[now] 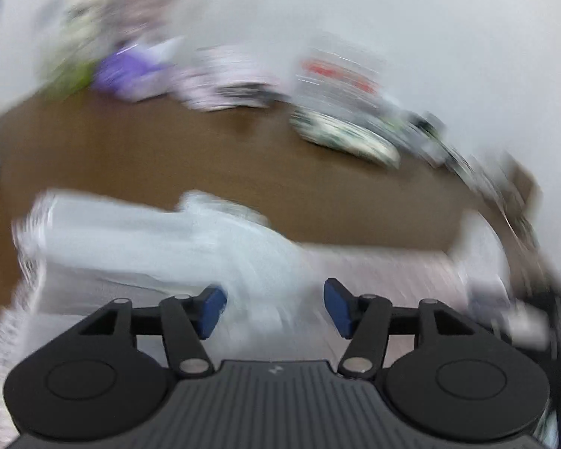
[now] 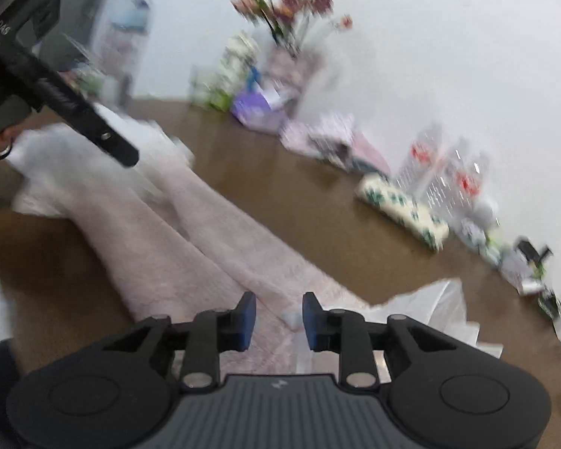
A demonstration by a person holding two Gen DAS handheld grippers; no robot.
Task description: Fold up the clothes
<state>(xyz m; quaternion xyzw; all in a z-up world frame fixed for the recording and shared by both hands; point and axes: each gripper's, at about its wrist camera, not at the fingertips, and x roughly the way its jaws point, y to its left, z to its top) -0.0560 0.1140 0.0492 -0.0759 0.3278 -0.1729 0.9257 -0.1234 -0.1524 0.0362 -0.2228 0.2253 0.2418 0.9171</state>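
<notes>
fingers [image 1: 214,310] of the left gripper [image 1: 275,308] are spread wide, the right gripper [image 2: 279,321] narrowed, nothing held, above the pink garment [image 2: 205,239].

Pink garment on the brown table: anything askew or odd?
The long pale pink garment lies diagonally across the brown wooden table, unfolded, with crumpled white fabric bunched at its far end. Both views are motion-blurred. No spill or damage visible.
</notes>
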